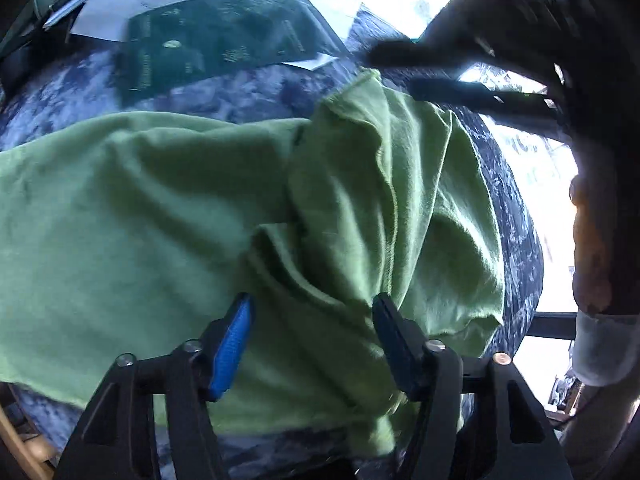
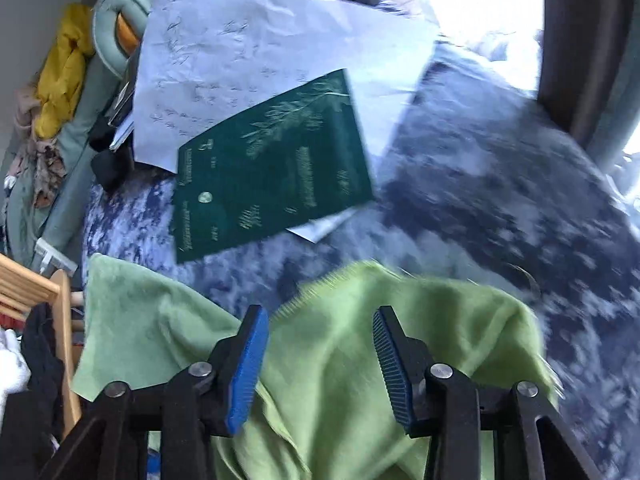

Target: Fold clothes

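A light green garment (image 1: 160,208) lies rumpled on a blue-and-white mottled surface (image 1: 224,92). One part is folded over in a bunched flap at the right. My left gripper (image 1: 312,304) is open above the garment's near folds, with cloth between its blue-padded fingers. The other gripper appears as dark fingers (image 1: 460,92) at the flap's far corner. In the right wrist view the garment (image 2: 360,320) lies under my right gripper (image 2: 320,316), which is open with its fingers spread over the green edge. That view is blurred.
A dark green booklet (image 2: 272,168) and white handwritten papers (image 2: 240,48) lie on the mottled surface (image 2: 480,184) beyond the garment. A wooden rack (image 2: 52,312) with dark clothes stands at the left. A yellow cloth (image 2: 64,68) and a pale cushion sit far left.
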Action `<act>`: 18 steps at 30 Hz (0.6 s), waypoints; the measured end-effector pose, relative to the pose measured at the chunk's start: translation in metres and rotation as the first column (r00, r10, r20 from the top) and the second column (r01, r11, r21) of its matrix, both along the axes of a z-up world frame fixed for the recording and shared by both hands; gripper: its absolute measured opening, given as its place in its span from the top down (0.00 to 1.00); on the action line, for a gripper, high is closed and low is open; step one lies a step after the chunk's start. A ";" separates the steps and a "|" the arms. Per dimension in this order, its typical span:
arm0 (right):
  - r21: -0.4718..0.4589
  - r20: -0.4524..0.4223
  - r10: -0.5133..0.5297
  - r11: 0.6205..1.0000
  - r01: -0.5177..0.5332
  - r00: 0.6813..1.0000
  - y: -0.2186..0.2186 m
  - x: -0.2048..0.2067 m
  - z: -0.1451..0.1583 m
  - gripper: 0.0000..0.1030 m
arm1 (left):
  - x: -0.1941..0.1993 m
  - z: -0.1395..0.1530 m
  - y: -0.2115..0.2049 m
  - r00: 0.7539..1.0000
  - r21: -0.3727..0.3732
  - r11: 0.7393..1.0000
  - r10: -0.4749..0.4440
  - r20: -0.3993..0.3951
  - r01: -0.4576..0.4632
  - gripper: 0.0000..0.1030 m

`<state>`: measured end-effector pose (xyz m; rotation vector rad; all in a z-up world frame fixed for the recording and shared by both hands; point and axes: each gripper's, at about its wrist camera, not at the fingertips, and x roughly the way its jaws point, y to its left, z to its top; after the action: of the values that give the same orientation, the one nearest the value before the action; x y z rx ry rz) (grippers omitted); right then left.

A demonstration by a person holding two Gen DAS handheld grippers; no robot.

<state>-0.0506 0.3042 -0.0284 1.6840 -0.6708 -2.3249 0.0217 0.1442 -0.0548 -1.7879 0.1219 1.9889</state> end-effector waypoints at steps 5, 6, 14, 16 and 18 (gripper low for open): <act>-0.009 0.056 0.015 1.000 -0.015 0.998 -0.015 -0.020 -0.017 0.96 | 0.003 0.000 0.005 0.999 -0.007 1.000 -0.002 -0.041 0.002 0.95; -0.012 0.043 -0.001 1.000 0.002 0.999 -0.011 -0.017 -0.016 0.96 | 0.007 0.007 0.006 0.997 -0.001 1.000 -0.018 -0.077 0.018 0.95; -0.075 -0.206 -0.158 0.987 0.145 0.966 0.064 0.073 0.039 0.97 | 0.040 0.052 0.032 0.958 0.019 0.984 -0.167 -0.234 0.176 0.95; -0.059 -0.219 -0.190 0.982 0.181 0.957 0.086 0.106 0.044 0.97 | 0.058 0.055 0.050 0.937 -0.013 0.969 -0.240 -0.254 0.245 0.95; -0.002 -0.197 -0.222 0.974 0.226 0.955 0.107 0.134 0.038 0.97 | 0.084 0.060 0.064 0.909 -0.037 0.945 -0.324 -0.262 0.326 0.95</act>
<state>0.0839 0.4114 0.0098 1.4252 -0.8384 -2.6172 0.1061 0.2080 0.0048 -1.3788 0.4665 1.9634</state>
